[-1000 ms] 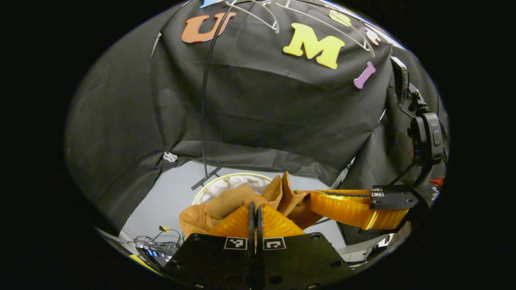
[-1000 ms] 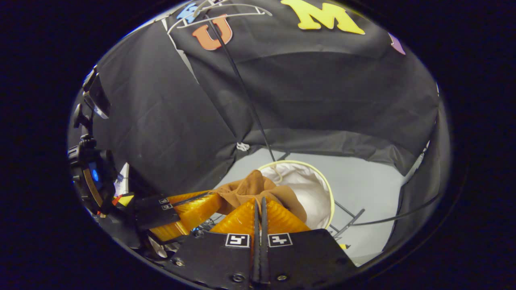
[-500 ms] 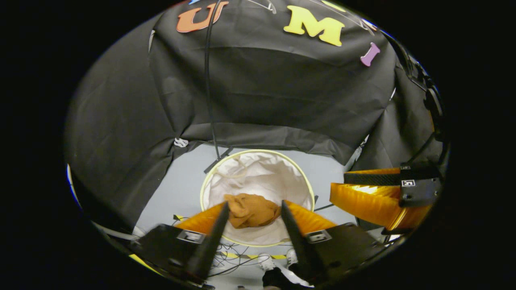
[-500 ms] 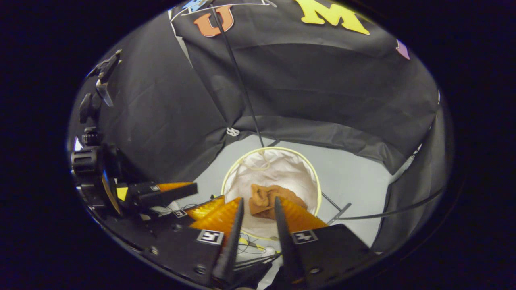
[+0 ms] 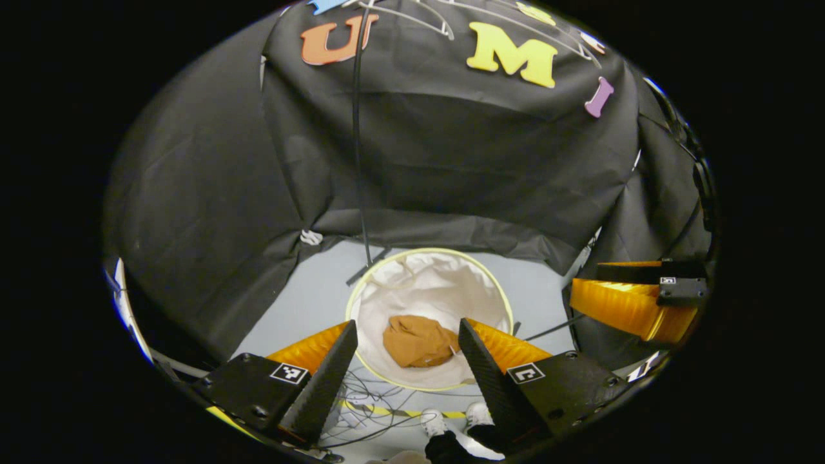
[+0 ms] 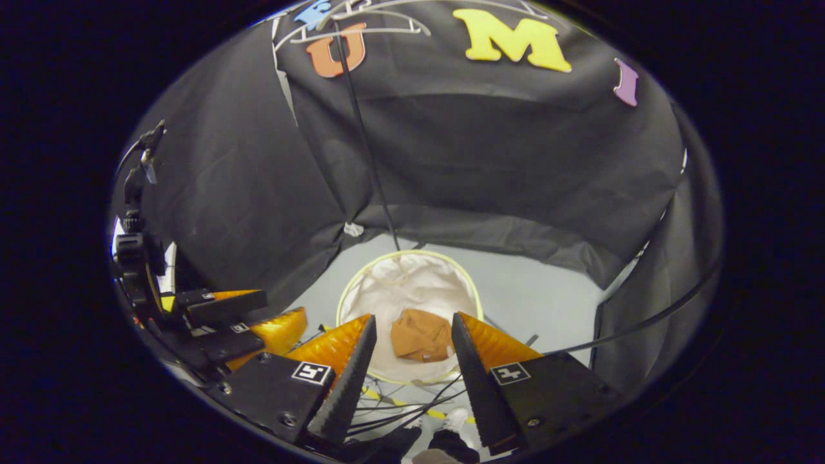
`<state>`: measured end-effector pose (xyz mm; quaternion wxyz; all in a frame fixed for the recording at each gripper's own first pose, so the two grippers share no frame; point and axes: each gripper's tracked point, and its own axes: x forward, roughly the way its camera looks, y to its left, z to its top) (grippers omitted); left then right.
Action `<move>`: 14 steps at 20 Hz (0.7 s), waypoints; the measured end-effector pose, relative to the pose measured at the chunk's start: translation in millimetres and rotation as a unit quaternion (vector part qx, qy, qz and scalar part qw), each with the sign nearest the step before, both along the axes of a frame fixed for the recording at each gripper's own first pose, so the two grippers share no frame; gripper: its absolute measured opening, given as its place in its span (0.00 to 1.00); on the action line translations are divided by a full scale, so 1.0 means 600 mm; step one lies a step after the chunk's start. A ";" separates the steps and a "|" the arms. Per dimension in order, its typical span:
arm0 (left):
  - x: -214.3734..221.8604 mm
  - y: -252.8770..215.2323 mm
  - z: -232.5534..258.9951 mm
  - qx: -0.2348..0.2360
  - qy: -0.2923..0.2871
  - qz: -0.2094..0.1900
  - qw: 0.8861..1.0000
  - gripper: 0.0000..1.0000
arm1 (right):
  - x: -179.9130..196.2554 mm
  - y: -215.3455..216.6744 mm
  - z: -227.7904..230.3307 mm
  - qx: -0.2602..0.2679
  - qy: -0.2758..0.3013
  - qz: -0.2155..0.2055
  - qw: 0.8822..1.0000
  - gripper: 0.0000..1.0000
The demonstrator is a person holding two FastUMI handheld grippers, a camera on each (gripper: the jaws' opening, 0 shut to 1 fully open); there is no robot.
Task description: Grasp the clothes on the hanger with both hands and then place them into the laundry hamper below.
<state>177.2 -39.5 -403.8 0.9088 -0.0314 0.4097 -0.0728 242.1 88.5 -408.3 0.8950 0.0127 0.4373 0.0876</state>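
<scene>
A crumpled brown garment (image 5: pixel 417 341) (image 6: pixel 422 336) lies at the bottom of the round white laundry hamper (image 5: pixel 412 265) (image 6: pixel 387 264) on the grey floor. My left gripper (image 5: pixel 406 328) hangs above the hamper, open, with nothing between its fingers. My right gripper (image 6: pixel 412 322) is also open and empty above the hamper. In the left gripper view the right gripper (image 5: pixel 635 299) shows at the right edge. In the right gripper view the left gripper (image 6: pixel 225 319) shows at the lower left. Bare white hangers (image 5: pixel 422 14) (image 6: pixel 361 22) hang at the top.
A thin black stand pole (image 5: pixel 358 148) (image 6: pixel 361 138) rises from behind the hamper to the hangers. Black cloth walls close in the booth. Cables (image 5: pixel 367 403) and yellow tape lie on the floor in front of the hamper, beside a person's shoes (image 5: pixel 451 422).
One second ago both grippers were shut on the brown garment above the hamper. Both have opened and the garment has dropped into the hamper; the jaws stand wider than half a second ago.
</scene>
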 end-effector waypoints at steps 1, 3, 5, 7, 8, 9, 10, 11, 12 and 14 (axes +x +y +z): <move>0.009 0.008 0.037 0.000 -0.024 0.006 1.000 0.96 | 0.002 -0.005 0.029 0.000 -0.024 -0.002 1.000 0.76; 0.017 0.030 0.124 0.010 -0.081 0.019 0.997 0.96 | 0.009 -0.019 0.102 0.004 -0.076 -0.010 0.997 0.76; 0.021 0.052 0.214 0.015 -0.141 0.032 0.989 0.96 | 0.008 -0.033 0.192 0.013 -0.139 -0.023 0.990 0.76; 0.014 0.059 0.292 0.019 -0.192 0.036 0.981 1.00 | -0.005 -0.048 0.276 0.020 -0.197 -0.027 0.980 0.77; 0.013 0.061 0.325 0.023 -0.214 0.038 0.976 0.96 | -0.011 -0.055 0.315 0.022 -0.223 -0.029 0.974 0.89; 0.006 0.061 0.357 0.028 -0.235 0.040 0.971 0.96 | -0.017 -0.058 0.354 0.026 -0.246 -0.029 0.969 1.00; -0.004 0.055 0.382 0.030 -0.251 0.040 0.967 1.00 | -0.024 -0.063 0.393 0.031 -0.269 -0.031 0.962 1.00; -0.014 0.049 0.415 0.029 -0.266 0.042 0.963 1.00 | -0.030 -0.072 0.420 0.035 -0.290 -0.030 0.956 1.00; -0.025 0.040 0.445 0.028 -0.277 0.044 0.959 1.00 | -0.043 -0.082 0.450 0.038 -0.310 -0.027 0.950 1.00; -0.053 0.030 0.516 0.025 -0.302 0.054 0.951 1.00 | -0.072 -0.099 0.505 0.038 -0.347 -0.023 0.937 1.00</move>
